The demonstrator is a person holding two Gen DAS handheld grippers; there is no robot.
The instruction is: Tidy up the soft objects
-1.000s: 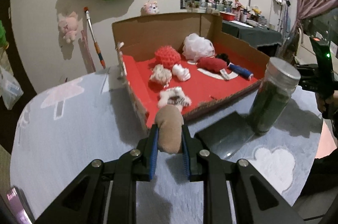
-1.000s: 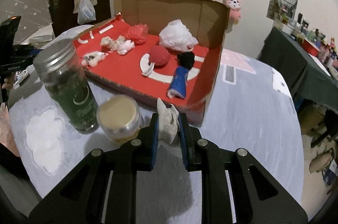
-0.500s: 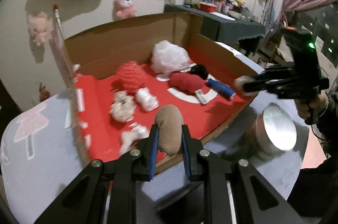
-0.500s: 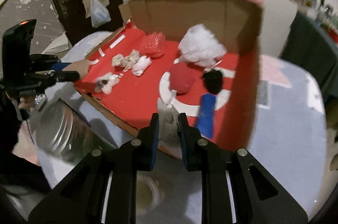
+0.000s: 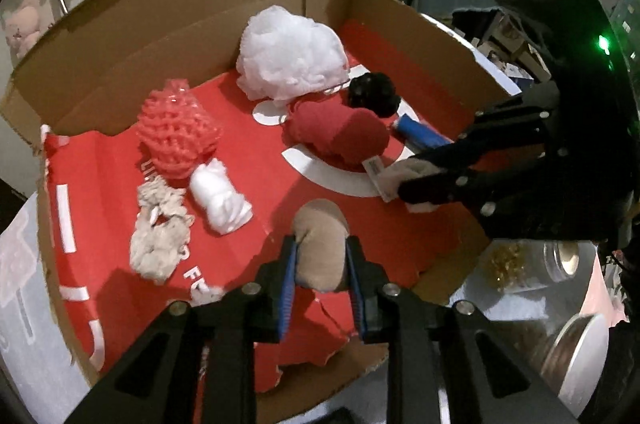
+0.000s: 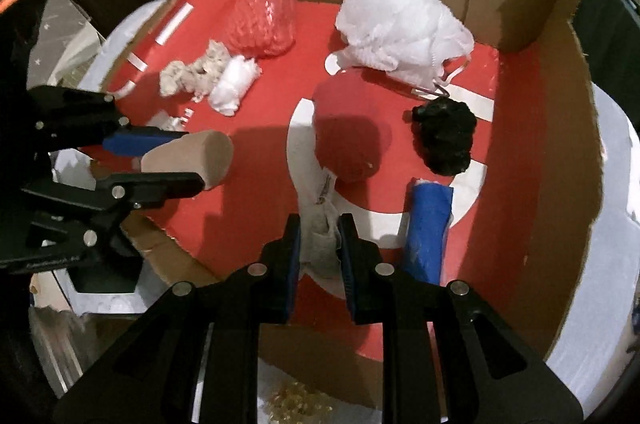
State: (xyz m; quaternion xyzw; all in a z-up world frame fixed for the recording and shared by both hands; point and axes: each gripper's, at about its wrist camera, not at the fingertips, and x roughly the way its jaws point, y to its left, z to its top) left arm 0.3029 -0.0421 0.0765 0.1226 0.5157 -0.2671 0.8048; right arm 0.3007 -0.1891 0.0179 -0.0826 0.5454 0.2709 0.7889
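We carry a squashy tan roll (image 5: 320,256) as the left gripper (image 5: 320,264) jaws are opening around its middle; right gripper (image 6: 320,244) jaws pinch a limp grey cloth (image 6: 320,248).

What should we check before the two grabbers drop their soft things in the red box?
1. Left hand-held gripper over the box floor: ok.
2. Tan roll between its jaws, which are opening: ok.
3. Right hand-held gripper over the floor: ok.
4. It grips the grey-white cloth: ok.
5. Bare red floor under the tan roll: ok.
6. Room under the cloth, with the blue roll beside it: cannot tell.
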